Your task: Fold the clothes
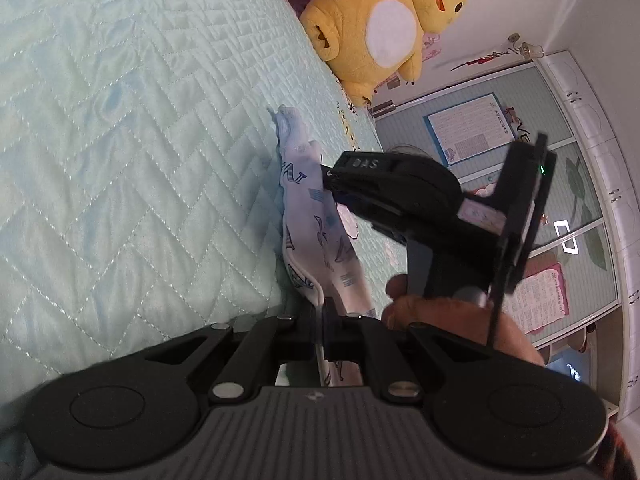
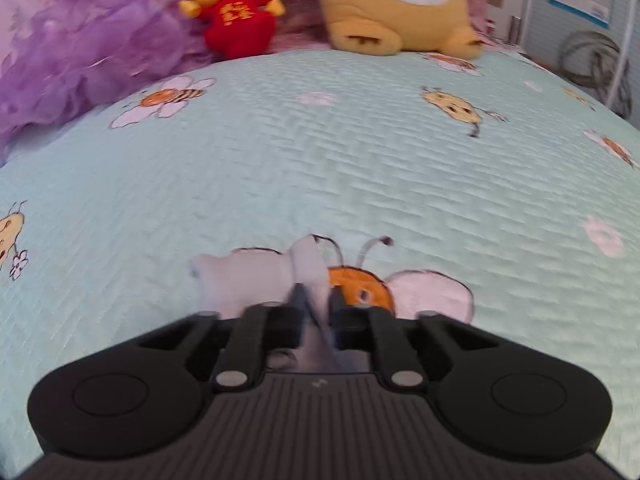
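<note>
1. Garment: small white child's garment (image 1: 316, 216) with a blue sailboat print, bunched into a narrow strip and stretched between the two grippers above the bed. In the left wrist view it runs from 6 o'clock up toward centre; in the right wrist view a white bunch of it (image 2: 256, 276) sits just ahead of the fingers at 6 o'clock.
2. Left gripper (image 1: 323, 320): jaws closed on a bound edge of the garment, cloth passing between the pads at 6 o'clock.
3. Right gripper (image 2: 316, 300): jaws closed on a fold of the same garment. In the left wrist view it reaches in from 3 o'clock, tips pinching the cloth near centre, with the person's hand (image 1: 448, 320) on its handle at 4 o'clock.
4. Surface: pale green quilted bedspread (image 1: 140, 140), bee and flower print, bare across the middle in the right wrist view.
5. Surroundings: yellow plush toy (image 2: 400, 4) at 12 o'clock, red plush toy (image 2: 236, 12) at 11 o'clock, purple ruffled fabric (image 2: 68, 40) at 10 o'clock.
6. Step in hand, judged: both ends pinched, garment lifted for spreading; no fold laid yet.
7. Next move, judged: draw the grippers apart to open the strip, then lower it flat on the bare quilt, well apart from the toys.
</note>
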The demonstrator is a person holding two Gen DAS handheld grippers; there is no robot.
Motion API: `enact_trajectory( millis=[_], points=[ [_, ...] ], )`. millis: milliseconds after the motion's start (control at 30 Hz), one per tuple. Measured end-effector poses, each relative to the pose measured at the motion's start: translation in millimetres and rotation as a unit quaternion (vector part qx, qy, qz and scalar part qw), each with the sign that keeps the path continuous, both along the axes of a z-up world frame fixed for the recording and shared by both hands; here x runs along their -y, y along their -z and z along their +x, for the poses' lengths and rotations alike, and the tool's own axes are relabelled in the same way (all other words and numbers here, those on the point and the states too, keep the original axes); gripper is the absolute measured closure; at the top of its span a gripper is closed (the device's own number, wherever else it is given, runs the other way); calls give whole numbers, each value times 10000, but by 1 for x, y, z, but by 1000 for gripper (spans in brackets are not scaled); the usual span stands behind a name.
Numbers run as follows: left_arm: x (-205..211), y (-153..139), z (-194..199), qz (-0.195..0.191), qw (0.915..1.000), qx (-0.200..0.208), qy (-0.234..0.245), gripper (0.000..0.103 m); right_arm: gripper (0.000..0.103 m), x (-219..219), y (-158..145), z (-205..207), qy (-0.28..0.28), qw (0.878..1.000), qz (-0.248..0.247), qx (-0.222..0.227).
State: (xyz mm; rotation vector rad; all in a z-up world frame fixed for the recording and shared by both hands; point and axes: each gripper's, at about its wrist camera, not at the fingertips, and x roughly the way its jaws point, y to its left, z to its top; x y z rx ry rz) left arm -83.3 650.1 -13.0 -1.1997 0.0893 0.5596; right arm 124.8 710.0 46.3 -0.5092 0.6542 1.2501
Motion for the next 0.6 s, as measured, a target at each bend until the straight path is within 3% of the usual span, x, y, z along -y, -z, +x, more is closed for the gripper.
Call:
enact_trajectory(
  millis=[100,167,267,500,533,600],
  points=[
    [0,-7,-2,350,9989,-222,-220,98,97,-8,-8,-2,197,9989,251,357],
    [-3,-5,-3,374,9984,-310,-300,98,94,-12,-9,4,526,9963,504,451],
    [-3,-4,-2,409,9979,-409,-282,96,78,-14,3,15,614,9964,573,56],
    [-3,-4,0,434,9975,-438,-334,95,73,34,-16,26,913,9889,1155,-199],
    [-3,-4,0,439,9974,-448,-342,95,73,38,-21,25,810,9879,1267,-385],
    [-3,-3,1,440,9974,-457,-353,95,73,28,-27,2,291,9942,1023,-181]
  ],
)
